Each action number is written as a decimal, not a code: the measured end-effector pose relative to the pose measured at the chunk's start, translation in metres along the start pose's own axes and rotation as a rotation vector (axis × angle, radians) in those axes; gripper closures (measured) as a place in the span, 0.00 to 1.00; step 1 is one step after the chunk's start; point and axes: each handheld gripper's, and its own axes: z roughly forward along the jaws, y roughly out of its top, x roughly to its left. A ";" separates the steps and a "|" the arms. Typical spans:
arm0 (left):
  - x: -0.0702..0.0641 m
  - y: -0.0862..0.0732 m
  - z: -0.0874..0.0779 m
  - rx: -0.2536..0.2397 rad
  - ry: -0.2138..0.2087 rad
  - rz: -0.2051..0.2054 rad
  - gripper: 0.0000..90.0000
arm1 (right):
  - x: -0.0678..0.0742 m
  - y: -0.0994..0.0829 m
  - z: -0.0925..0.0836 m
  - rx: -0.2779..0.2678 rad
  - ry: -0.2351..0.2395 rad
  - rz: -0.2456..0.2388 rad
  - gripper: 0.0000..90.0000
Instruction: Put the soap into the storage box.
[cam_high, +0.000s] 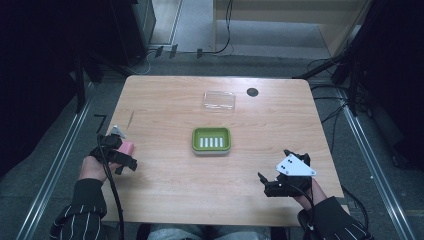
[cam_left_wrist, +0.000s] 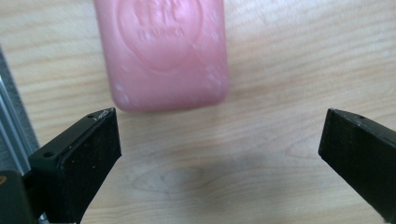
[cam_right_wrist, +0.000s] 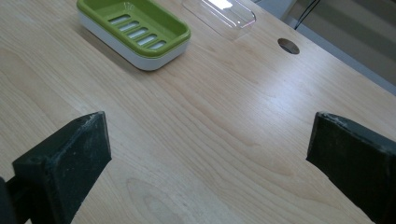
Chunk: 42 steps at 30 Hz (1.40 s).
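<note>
Spread wide, the left gripper (cam_left_wrist: 219, 140) is held just short of the pink soap bar (cam_left_wrist: 163, 51), seemingly for pinching, while the right gripper (cam_right_wrist: 210, 154), likewise spread, is aimed toward the empty green soap dish (cam_right_wrist: 135, 30).

High view is looking down on the whole table (cam_high: 165, 100) from above the person's side. Left gripper view is facing steeply down, close over the soap (cam_left_wrist: 163, 51). Right gripper view is looking low across the wood toward the dish (cam_right_wrist: 135, 30), shared with high view.
</note>
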 end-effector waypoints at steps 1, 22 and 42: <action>0.001 0.002 0.000 0.001 0.002 0.001 0.00 | 0.000 0.000 0.000 -0.001 0.001 0.000 0.00; 0.024 0.037 0.004 -0.025 0.008 -0.037 0.00 | 0.000 0.000 0.000 0.002 0.000 0.001 0.00; 0.024 0.047 0.013 -0.032 0.023 -0.042 0.24 | 0.000 0.000 0.000 -0.002 0.000 0.000 0.00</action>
